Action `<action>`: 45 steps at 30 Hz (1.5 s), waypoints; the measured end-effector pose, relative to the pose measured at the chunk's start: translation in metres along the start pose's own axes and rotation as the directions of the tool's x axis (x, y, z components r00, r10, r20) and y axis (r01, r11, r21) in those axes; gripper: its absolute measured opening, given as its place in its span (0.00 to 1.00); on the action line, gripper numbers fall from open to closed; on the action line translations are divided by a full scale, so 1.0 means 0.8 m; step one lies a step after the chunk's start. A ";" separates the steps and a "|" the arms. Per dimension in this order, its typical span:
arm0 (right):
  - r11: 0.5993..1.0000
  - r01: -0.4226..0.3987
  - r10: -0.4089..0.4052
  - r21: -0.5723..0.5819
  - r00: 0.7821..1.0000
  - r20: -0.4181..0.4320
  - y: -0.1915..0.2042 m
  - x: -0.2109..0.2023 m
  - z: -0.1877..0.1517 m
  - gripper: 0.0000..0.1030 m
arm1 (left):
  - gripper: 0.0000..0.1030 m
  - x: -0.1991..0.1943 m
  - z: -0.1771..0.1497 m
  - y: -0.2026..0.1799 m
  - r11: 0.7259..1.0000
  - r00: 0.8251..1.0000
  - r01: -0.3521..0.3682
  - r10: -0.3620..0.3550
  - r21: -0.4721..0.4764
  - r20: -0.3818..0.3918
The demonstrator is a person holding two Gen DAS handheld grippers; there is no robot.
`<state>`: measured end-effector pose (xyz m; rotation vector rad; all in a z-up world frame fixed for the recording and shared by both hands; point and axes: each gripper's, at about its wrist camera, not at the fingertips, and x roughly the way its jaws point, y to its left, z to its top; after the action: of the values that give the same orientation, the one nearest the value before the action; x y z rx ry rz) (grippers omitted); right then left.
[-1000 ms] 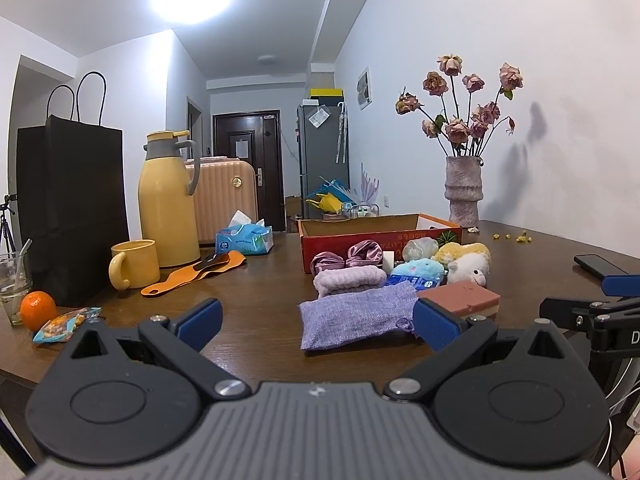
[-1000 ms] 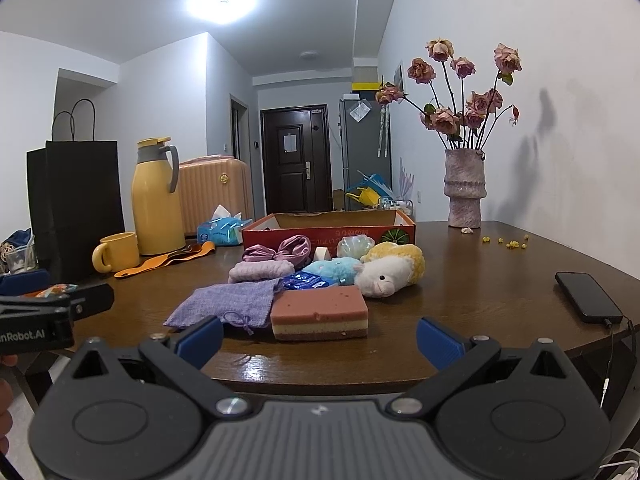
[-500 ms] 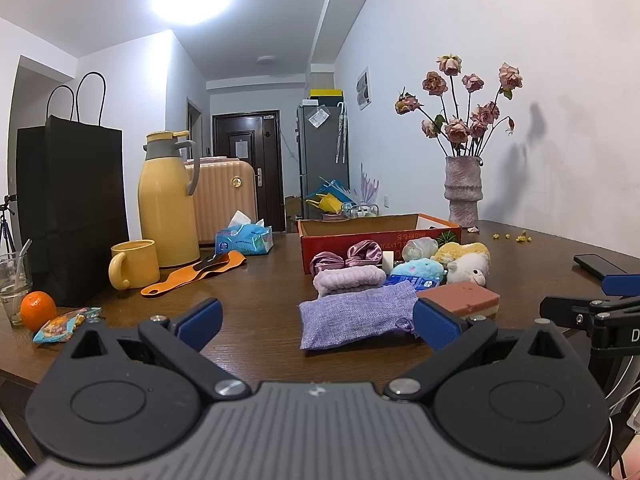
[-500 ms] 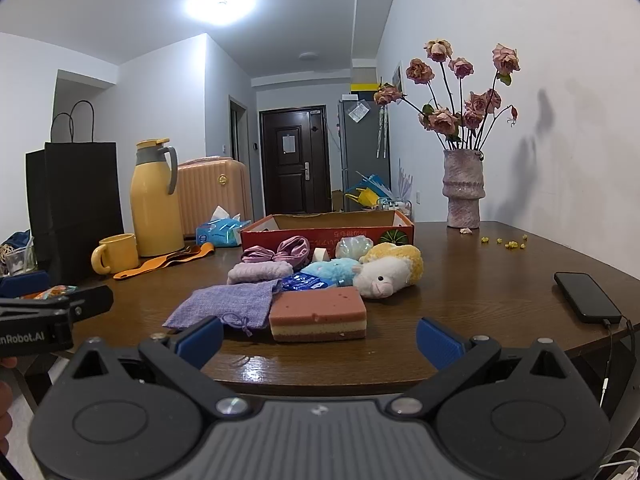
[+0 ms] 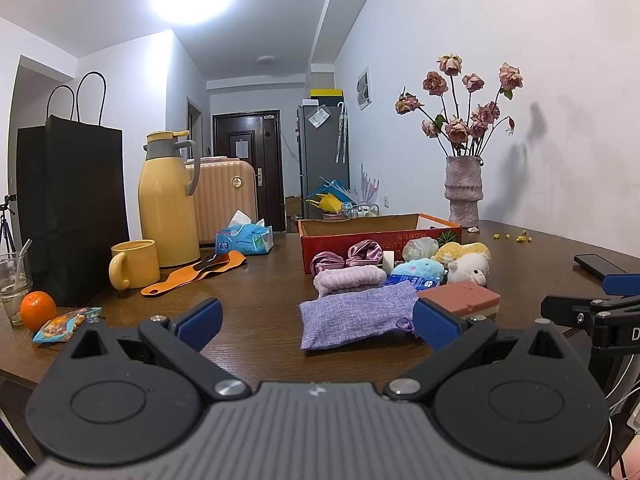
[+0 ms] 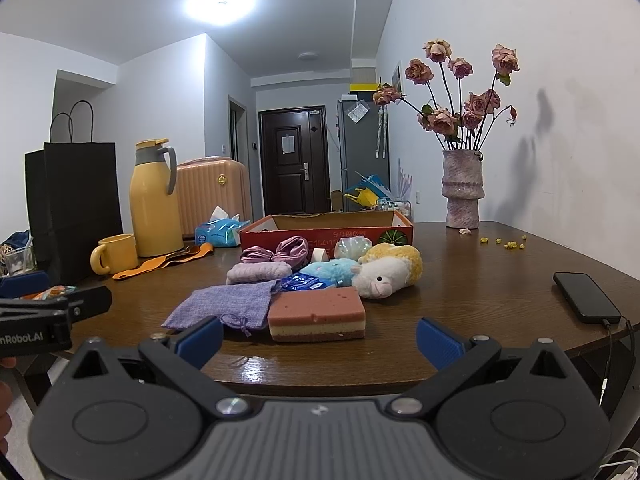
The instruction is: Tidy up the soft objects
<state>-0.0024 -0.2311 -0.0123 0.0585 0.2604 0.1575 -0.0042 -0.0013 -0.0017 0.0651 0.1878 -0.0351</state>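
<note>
Foam and fabric wait ahead of two empty, wide-spread grippers at the table's near edge.

Pink-and-cream sponge (image 6: 316, 314) lies straight ahead of the right gripper (image 6: 319, 338), centred between its parted jaws and nearest of the pile; the lilac pouch (image 5: 357, 312) sits ahead of the left gripper (image 5: 317, 320), toward its right jaw, touching the sponge's side. Behind them are the folded towel (image 6: 258, 271), blue plush (image 6: 330, 270), sheep plush (image 6: 390, 272) and scrunchies (image 6: 277, 251), with the red box (image 6: 326, 228) farthest out. Judging from this, the first pick is the sponge: keep it centred, close across its short sides and squeeze lightly, since foam likely compresses and may slip. Lift clear of the pouch's drawstring before carrying it over the box wall.
</note>
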 end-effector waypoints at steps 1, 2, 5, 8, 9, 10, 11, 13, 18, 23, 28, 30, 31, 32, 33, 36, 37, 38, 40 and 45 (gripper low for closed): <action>1.000 0.001 -0.001 0.000 1.000 0.000 0.000 0.000 0.000 1.00 | 1.00 0.000 0.000 0.000 1.000 1.000 0.000 0.000 0.000 0.000; 1.000 0.001 -0.001 0.000 1.000 -0.001 0.000 0.000 0.000 1.00 | 1.00 0.000 0.000 0.000 1.000 1.000 0.000 0.000 0.000 0.001; 1.000 0.002 -0.002 0.000 1.000 0.001 0.000 0.000 0.000 1.00 | 1.00 0.000 0.000 0.000 1.000 1.000 0.000 0.000 0.000 0.001; 1.000 0.001 -0.001 0.000 1.000 -0.002 0.000 0.000 0.000 1.00 | 1.00 0.000 0.000 0.000 1.000 1.000 0.000 0.000 0.001 0.000; 1.000 0.001 -0.001 0.000 1.000 -0.001 0.000 0.000 0.000 1.00 | 1.00 0.000 0.000 0.000 1.000 1.000 0.001 -0.001 0.002 0.001; 1.000 0.002 -0.002 0.001 1.000 -0.001 0.000 0.000 0.000 1.00 | 1.00 0.000 0.000 0.000 1.000 1.000 0.001 -0.001 0.001 0.001; 1.000 0.002 -0.002 0.001 1.000 -0.001 0.000 0.000 0.000 1.00 | 1.00 0.000 0.000 0.000 1.000 1.000 0.000 0.000 0.001 0.000; 1.000 0.002 -0.002 0.002 1.000 -0.002 0.000 0.000 -0.001 1.00 | 1.00 0.000 0.000 0.000 1.000 1.000 -0.001 0.001 -0.002 -0.002; 1.000 0.001 -0.001 0.005 1.000 -0.007 -0.001 0.002 0.001 1.00 | 1.00 0.000 0.001 0.001 1.000 1.000 0.004 -0.004 0.000 -0.001; 1.000 -0.002 0.002 0.006 1.000 -0.009 0.000 0.003 0.000 1.00 | 1.00 0.000 0.000 0.000 1.000 1.000 0.004 -0.004 -0.001 0.000; 0.999 0.020 -0.020 -0.036 1.000 0.006 0.002 0.006 0.003 1.00 | 1.00 0.008 0.003 0.002 1.000 1.000 -0.008 0.008 -0.007 -0.008; 0.999 0.023 -0.022 -0.035 0.999 0.023 0.000 0.012 0.008 1.00 | 1.00 0.019 0.004 0.005 1.000 1.000 -0.005 0.005 -0.014 -0.010; 0.999 0.017 -0.016 -0.035 1.000 0.026 -0.002 0.017 0.012 1.00 | 1.00 0.028 0.005 0.007 1.000 1.000 -0.003 0.003 -0.015 -0.018; 0.999 0.014 -0.013 -0.032 1.000 0.026 -0.004 0.023 0.015 1.00 | 1.00 0.039 0.005 0.011 1.000 1.000 -0.003 0.002 -0.022 -0.031; 1.000 0.000 0.000 -0.022 1.000 0.024 -0.007 0.031 0.020 1.00 | 1.00 0.051 0.005 0.015 1.000 0.999 0.001 -0.002 -0.030 -0.048; 0.993 -0.112 0.112 0.033 0.994 0.017 -0.015 0.055 0.034 0.98 | 1.00 0.095 0.012 0.031 0.997 0.994 0.012 -0.020 -0.075 -0.108; 0.987 -0.151 0.151 0.048 0.988 0.017 -0.014 0.063 0.039 0.92 | 1.00 0.112 0.015 0.037 0.995 0.992 0.014 -0.026 -0.100 -0.125; 0.979 -0.196 0.196 0.063 0.981 0.010 -0.011 0.076 0.044 0.89 | 1.00 0.126 0.017 0.044 0.992 0.990 0.023 -0.039 -0.124 -0.133; 0.961 -0.264 0.266 0.086 0.964 -0.011 -0.004 0.106 0.053 0.79 | 0.97 0.159 0.021 0.057 0.983 0.982 0.049 -0.080 -0.176 -0.173; 0.950 -0.293 0.307 0.112 0.940 -0.151 0.014 0.199 0.061 0.57 | 0.80 0.218 0.014 0.068 0.967 0.947 0.125 -0.183 -0.220 -0.265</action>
<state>0.1606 -0.1957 -0.0042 0.1738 0.4254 0.4571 0.1717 0.0474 -0.0202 -0.1477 0.4831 -0.1645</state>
